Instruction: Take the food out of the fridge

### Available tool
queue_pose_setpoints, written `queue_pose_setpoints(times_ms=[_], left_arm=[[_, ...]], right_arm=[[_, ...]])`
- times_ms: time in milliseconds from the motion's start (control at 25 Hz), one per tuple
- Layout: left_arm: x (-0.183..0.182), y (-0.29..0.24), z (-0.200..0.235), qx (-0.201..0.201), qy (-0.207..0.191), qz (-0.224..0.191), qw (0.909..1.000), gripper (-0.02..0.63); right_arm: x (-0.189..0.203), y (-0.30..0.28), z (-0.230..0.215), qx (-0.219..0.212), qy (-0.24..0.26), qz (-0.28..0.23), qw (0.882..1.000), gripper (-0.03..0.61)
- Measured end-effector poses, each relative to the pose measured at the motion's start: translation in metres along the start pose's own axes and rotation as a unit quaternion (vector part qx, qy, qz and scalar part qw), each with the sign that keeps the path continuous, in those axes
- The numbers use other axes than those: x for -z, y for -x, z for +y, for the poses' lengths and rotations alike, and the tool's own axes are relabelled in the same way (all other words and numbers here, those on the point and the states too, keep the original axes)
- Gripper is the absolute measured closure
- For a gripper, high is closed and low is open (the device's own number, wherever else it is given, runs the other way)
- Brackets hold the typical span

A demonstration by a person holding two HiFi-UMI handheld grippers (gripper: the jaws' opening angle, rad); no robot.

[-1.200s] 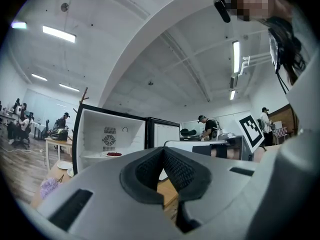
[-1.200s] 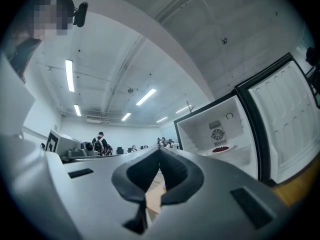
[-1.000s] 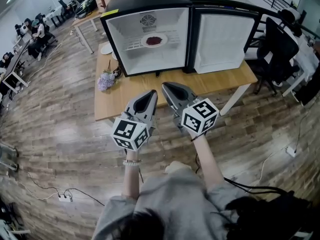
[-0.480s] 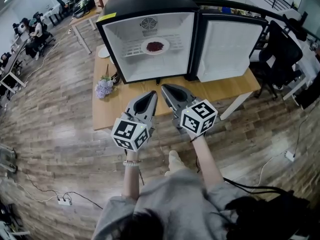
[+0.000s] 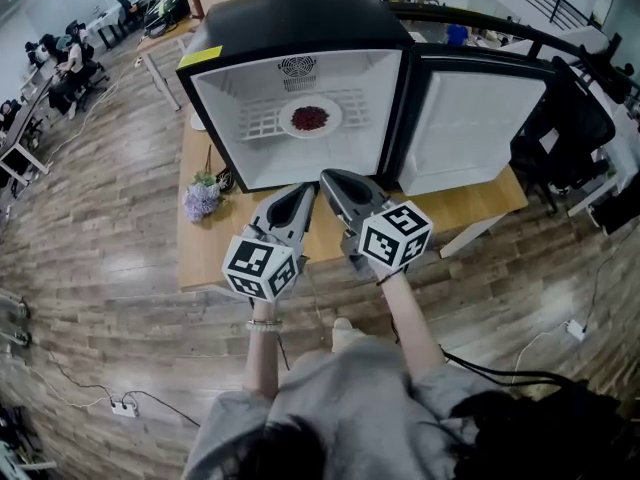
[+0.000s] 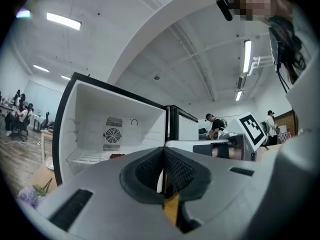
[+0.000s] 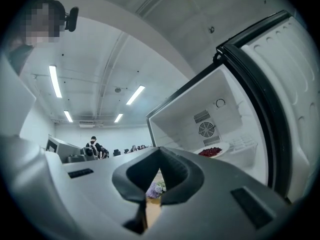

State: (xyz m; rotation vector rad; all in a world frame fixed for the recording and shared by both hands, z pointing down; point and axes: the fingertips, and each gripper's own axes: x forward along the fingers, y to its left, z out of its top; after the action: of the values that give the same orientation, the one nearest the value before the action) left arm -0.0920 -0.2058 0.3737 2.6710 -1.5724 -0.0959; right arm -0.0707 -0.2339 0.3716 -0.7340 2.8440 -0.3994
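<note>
A small black fridge [image 5: 290, 13] stands on a wooden table [image 5: 480, 196] with its door [image 5: 470, 118] swung open to the right. On its white wire shelf sits a white plate of red food [image 5: 310, 118], also seen in the right gripper view as the plate [image 7: 214, 151] and faintly in the left gripper view as red food [image 6: 116, 155]. My left gripper [image 5: 298, 194] and right gripper [image 5: 332, 182] are side by side just in front of the fridge's lower edge, both shut with nothing held, tips pointing at the opening.
A bunch of pale purple flowers [image 5: 199, 200] lies on the table left of the fridge. Black office chairs [image 5: 572, 128] stand to the right, cables and a power strip [image 5: 120, 408] on the wood floor. People sit at desks far left [image 5: 70, 63].
Both grippers and the head have moved closer to the fridge, which now looms larger; the gripper tips overlap the fridge's lower edge. The jaws stay shut.
</note>
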Motion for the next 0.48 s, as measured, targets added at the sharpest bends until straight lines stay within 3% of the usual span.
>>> queue_pose_setpoints(times_ms=[480], left_arm=[[0.01,-0.039,0.042,-0.005,0.012,0.017,0.9998,0.606]], right_arm=[[-0.003,-0.04,-0.044,0.005,-0.041,0.001,0.999,0.571]])
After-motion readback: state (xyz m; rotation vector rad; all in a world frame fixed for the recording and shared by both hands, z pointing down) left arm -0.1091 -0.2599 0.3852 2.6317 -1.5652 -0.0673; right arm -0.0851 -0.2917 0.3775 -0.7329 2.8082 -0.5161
